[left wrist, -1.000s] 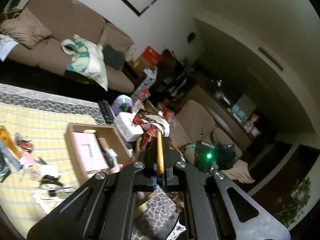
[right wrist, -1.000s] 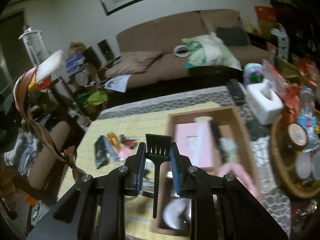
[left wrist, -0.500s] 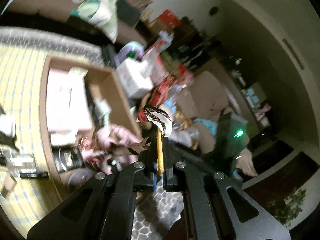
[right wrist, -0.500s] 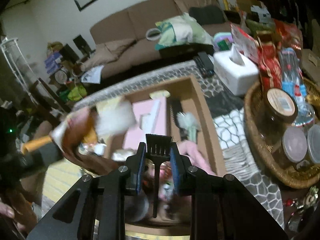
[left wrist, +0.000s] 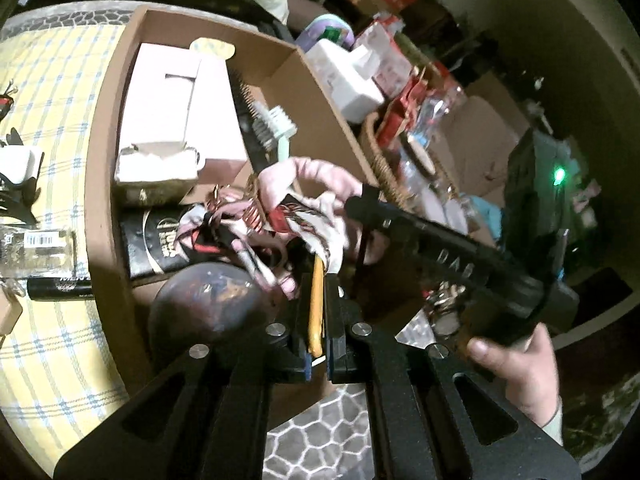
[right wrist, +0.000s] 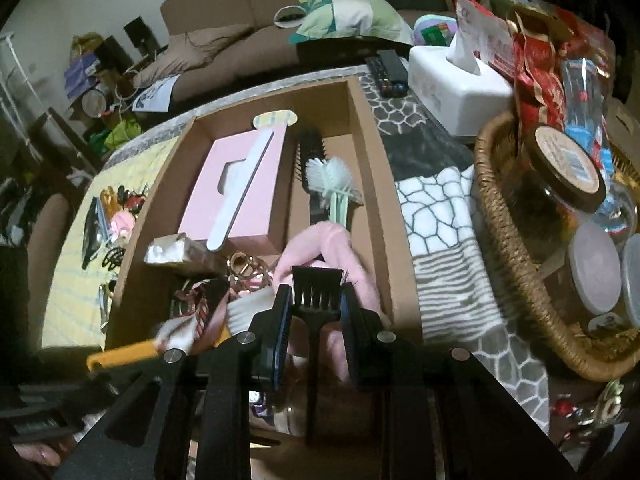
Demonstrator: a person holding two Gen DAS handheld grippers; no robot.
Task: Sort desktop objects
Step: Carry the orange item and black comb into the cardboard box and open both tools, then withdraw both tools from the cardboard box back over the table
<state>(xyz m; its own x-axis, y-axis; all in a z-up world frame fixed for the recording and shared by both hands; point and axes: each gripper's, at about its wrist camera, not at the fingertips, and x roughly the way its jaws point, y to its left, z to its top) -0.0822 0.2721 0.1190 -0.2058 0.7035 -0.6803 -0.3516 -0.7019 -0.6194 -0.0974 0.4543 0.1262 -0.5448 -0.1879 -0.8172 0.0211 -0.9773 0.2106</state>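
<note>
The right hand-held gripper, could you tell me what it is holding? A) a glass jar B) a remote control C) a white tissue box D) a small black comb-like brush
D: the right hand-held gripper clamps a small black comb-like brush between its pads, above the cardboard box.

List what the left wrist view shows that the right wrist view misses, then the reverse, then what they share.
Left wrist only: the dark round ball and the hand carrying the right gripper.
Right wrist only: the black comb clamped in that gripper, the white tissue box.
Both: the cardboard box, pink box, green brush.
</note>
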